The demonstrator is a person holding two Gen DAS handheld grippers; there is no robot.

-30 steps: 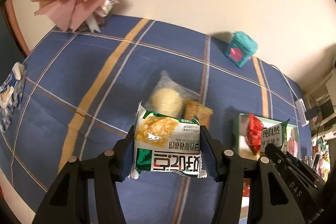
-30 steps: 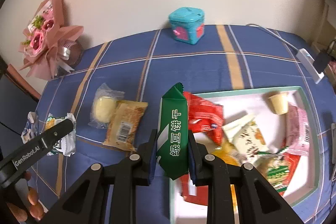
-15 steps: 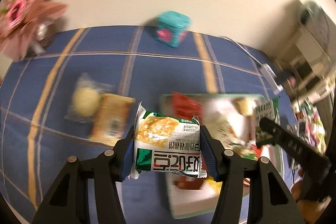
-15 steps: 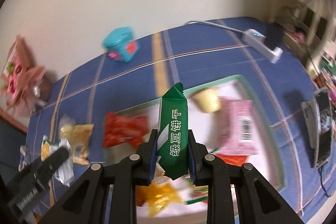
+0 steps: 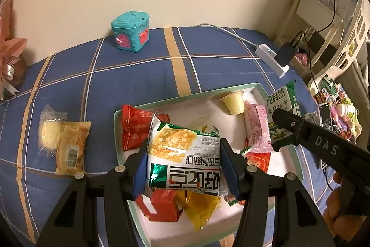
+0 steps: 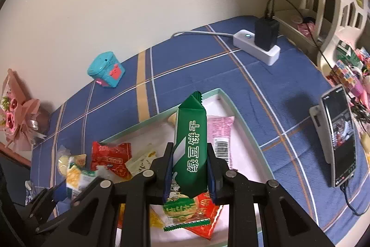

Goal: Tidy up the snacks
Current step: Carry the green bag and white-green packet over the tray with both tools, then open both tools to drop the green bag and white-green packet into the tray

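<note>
Between closed left gripper (image 5: 184, 160) fingers: cracker packet (image 5: 183, 155).

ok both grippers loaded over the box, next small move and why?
Probably open the left gripper and let the cracker pack drop: it hangs over the white box, which already holds snacks. The right gripper with the green biscuit bar can follow.

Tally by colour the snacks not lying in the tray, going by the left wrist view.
Green, held: 2 (white-and-green packet in the left gripper, green biscuit packet in the right gripper)
Yellow, on the cloth: 2 (clear-wrapped cake, golden packet)
Total: 4
</note>
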